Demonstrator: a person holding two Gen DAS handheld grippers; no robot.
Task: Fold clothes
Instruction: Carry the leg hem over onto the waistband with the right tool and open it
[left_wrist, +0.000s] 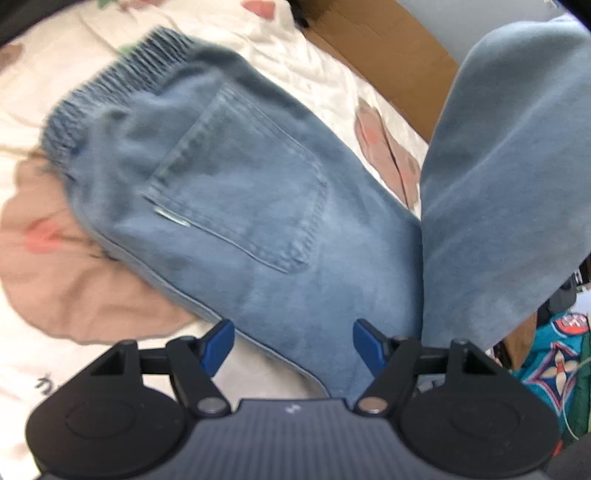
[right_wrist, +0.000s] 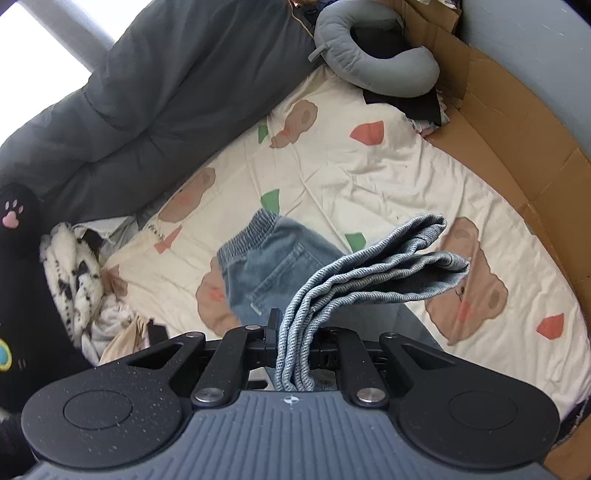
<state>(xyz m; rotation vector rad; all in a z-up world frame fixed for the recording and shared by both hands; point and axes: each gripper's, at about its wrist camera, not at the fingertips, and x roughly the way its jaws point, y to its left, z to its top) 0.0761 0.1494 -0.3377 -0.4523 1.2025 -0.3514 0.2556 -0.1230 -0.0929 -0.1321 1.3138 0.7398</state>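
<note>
The right tool (right_wrist: 295, 332) is clamped shut on the bunched hem ends of the jeans (right_wrist: 266, 273), with 2 or more layers of denim pinched between its pads and the free cuffs fanning out toward 2 o'clock in the right wrist view. The left tool (left_wrist: 293, 343) stands open with nothing between its blue fingertips (left_wrist: 218, 341), hovering just over the thigh part of the jeans.

The jeans lie on the bed sheet (right_wrist: 369, 177), a cream cloth printed with bears, back pocket up. In the left wrist view the waistband (left_wrist: 110, 85) points toward 10 o'clock and the long axis runs from there down to 5 o'clock; the lifted leg section (left_wrist: 509, 166) rises off the bed toward 1 o'clock.

The step in hand looks like the lengthwise fold: the hems are raised and being carried over toward the waistband. The next move likely calls for the right tool to lay the cuffs flat near the waistband, edges lined up, while the left tool steadies or pinches the fold line so the lower layer does not drag.
</note>
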